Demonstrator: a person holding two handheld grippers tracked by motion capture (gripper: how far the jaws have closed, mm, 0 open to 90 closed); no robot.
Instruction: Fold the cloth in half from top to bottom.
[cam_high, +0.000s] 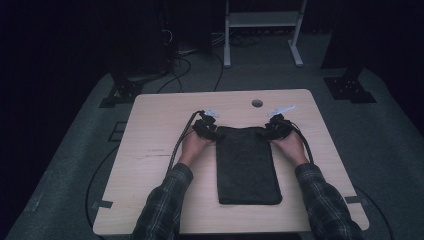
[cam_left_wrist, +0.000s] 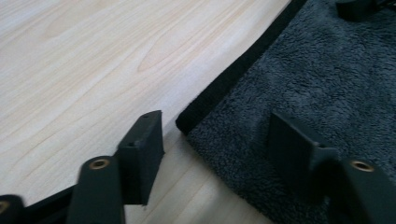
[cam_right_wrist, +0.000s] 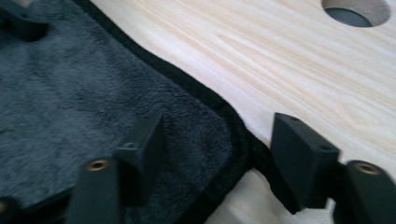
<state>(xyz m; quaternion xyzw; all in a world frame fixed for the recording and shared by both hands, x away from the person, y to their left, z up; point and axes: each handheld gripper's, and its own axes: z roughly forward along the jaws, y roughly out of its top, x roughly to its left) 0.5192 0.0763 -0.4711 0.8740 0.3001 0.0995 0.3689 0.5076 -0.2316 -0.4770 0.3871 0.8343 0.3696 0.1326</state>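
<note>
Black jaws on my left gripper (cam_left_wrist: 212, 149) stand apart, straddling the near-left corner of the far edge of a dark grey, plush, rectangular towel (cam_left_wrist: 303, 93): one jaw over bare wood, the other over the pile. My right gripper (cam_right_wrist: 219, 158) mirrors it at the other far corner, jaws spread with the black-bound hem running between them; neither has closed on cloth yet. From above, the towel (cam_high: 247, 165) lies flat and lengthwise in the middle of the pale wooden counter (cam_high: 150, 150), its short far edge between the left gripper (cam_high: 206, 127) and the right gripper (cam_high: 277, 126), with a round cable hole (cam_high: 257, 103) beyond it.

I judge this the pinch before a fold. To do it well I'd drop both sets of jaws until the lower one slides under the hem, close on both corners together, take only the bound edge rather than a bunch of pile, and keep the two hands level so the fold runs square.
</note>
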